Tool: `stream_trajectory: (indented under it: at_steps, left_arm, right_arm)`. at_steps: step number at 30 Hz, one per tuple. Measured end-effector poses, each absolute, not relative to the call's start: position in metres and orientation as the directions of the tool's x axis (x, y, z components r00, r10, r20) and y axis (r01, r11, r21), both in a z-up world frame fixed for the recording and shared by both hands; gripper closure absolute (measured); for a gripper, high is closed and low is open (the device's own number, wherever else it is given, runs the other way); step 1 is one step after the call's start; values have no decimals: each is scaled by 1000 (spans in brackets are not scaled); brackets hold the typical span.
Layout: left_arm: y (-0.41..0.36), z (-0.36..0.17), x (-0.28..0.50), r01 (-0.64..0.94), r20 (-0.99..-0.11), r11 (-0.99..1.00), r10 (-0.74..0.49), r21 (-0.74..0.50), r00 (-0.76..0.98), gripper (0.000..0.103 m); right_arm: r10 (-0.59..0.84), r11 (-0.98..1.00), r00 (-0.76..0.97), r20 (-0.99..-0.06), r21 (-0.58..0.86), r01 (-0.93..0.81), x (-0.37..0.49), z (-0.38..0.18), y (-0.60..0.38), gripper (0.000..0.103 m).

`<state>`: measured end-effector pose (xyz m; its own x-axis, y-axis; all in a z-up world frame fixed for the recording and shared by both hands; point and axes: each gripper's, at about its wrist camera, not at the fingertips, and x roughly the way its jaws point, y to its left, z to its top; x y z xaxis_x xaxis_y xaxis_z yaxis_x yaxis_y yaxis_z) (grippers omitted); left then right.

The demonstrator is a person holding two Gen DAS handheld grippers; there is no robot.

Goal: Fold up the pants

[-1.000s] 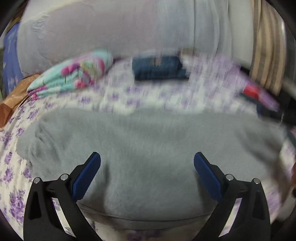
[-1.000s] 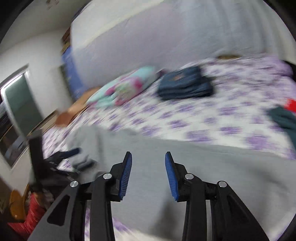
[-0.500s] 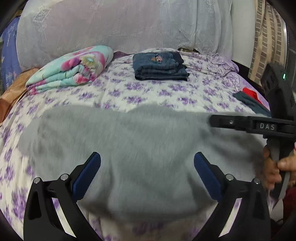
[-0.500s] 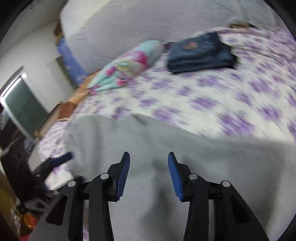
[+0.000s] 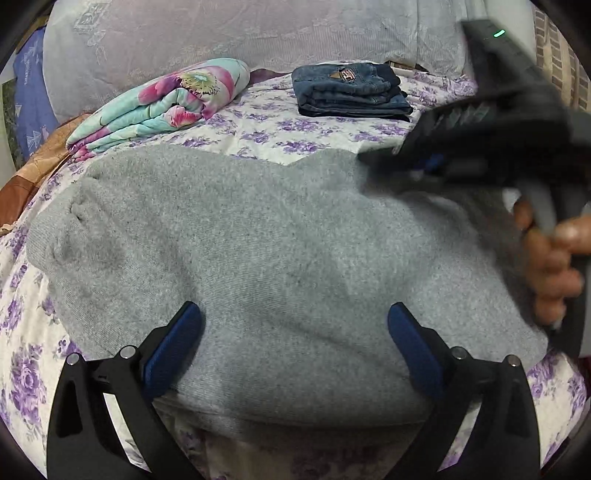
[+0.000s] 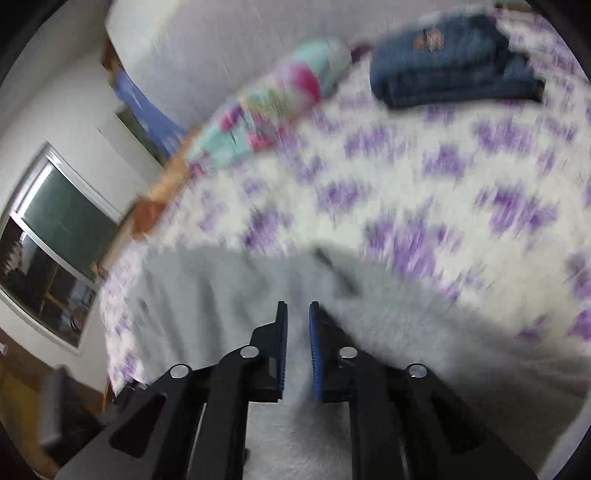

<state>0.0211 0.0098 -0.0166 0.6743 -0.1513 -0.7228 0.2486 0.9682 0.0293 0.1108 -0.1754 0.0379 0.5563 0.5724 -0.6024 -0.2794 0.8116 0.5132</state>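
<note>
Pants: grey fleece pants point(image 5: 280, 251) lie spread flat across the near part of the bed, folded into one broad slab; the far edge shows a shallow notch.
Left gripper: the left gripper point(image 5: 291, 343) hangs over the near edge of the pants with its blue pads spread wide, nothing between them.
Right gripper: the right gripper point(image 6: 297, 332) sits low over the grey cloth, blue pads drawn close with only a slim gap; blur hides whether any cloth is pinched, so I cannot tell. In the left wrist view it appears as a dark blurred shape over the far right part of the pants.
Right hand: the right hand point(image 5: 550, 273) wraps the tool's handle.
Bed: the bedsheet point(image 5: 258, 129), white with purple flowers, carries everything.
Beyond: folded jeans point(image 5: 351, 92) and a rolled floral blanket point(image 5: 166, 107) lie well apart from the pants, near the headboard point(image 5: 240, 33).
Room: a window point(image 6: 48, 251) shows on the left of the right wrist view.
</note>
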Motion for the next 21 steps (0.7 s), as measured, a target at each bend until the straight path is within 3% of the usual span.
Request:
stream_trajectory:
  at_steps: [1,2,6,8,10,12,18,21]
  left_arm:
    - [10,-18,20,247,-722,968,-150,30,676,4]
    - [10,-19,19,246,-721,969,-149,30,677,4]
    - [9,-18,19,247,-721,969,-150,30,677,4]
    - [8,-19,19,247,-721,968,-150,30,677,4]
    - [8,-19,19,247,-720,969,-151,29,677,4]
    - [8,-19,19,247,-720,969,-151,29,677,4]
    - [6,-19,19,247,-724,969,-146,34,674,4]
    - [5,-19,20,246,-725,969,-145,35,673,4]
  right_arm:
    - [561,820,572,-599,497,-284,113,46,-174,57]
    - [553,826,572,-605,484,-287,115,50,-172,51]
    - [504,864,507,-700,405,-299,138,40,-142,50]
    - [448,892,494,-745,337,-301,142,29,-129,53]
    - [357,925,526,-772,216,-312,146,21,-115,75]
    - [357,923,559,-748,191,-333,139,25,-114,91]
    - [334,935,528,-781,205,-289,164,3,-121,89]
    - [369,927,543,-754,262,-267,164,10,-129,89]
